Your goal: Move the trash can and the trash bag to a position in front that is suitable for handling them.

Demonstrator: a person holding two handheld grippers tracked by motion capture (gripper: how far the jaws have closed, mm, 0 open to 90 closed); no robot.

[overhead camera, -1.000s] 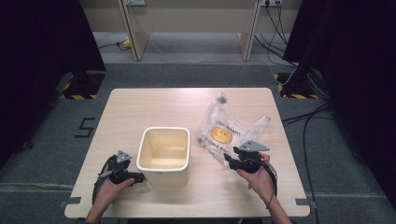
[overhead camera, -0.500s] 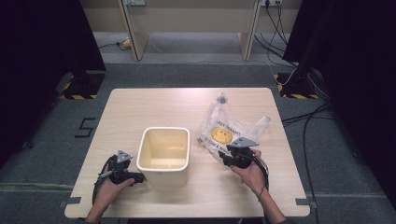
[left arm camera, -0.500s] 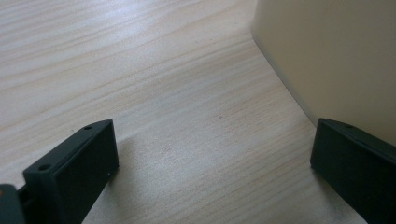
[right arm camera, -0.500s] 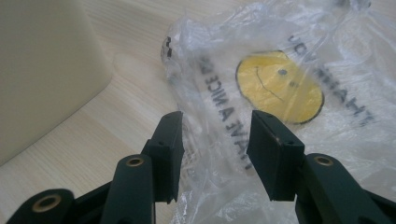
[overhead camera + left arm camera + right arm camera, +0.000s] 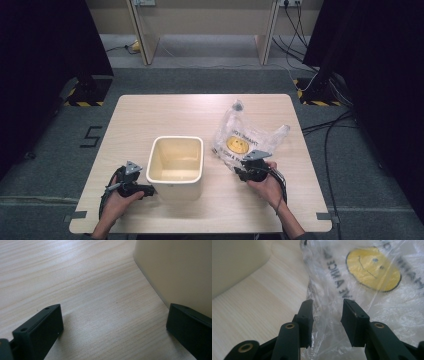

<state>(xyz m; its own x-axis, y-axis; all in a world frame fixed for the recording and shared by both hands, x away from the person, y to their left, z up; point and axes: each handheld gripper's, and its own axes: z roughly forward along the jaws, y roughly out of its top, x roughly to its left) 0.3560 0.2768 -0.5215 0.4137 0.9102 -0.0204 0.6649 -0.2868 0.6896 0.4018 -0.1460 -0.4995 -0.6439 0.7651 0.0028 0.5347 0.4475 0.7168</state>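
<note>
A pale wooden table [image 5: 165,112] stands on grey carpet, with dark curtains at both sides and cables on the floor behind it.

In the right gripper view the right gripper [image 5: 327,315] has its jaws part way apart, and crumpled film of the clear plastic bag [image 5: 372,302] lies between them. The jaws have just been closing, but a gap shows between the pads and I cannot tell that they press the film, so the bag is not clamped. The bag's yellow smiley face [image 5: 373,268] lies just beyond the fingertips, and the cream bin [image 5: 234,262] stands off past the left jaw.

In the left gripper view the left gripper [image 5: 112,322] is released, jaws wide, with bare wood between them; the bin's wall [image 5: 180,272] rises just beside one jaw.

The high view adds the layout: the left gripper [image 5: 131,181] sits low beside the bin [image 5: 176,167], the right gripper [image 5: 250,167] at the near edge of the bag [image 5: 245,135], and the bin between the two hands. The close views give the jaw gaps, which the high view is too small to show.

Against the earlier high view, the right hand has come forward and down onto the bag's edge; the left hand, the bin and the bag lie as before.
</note>
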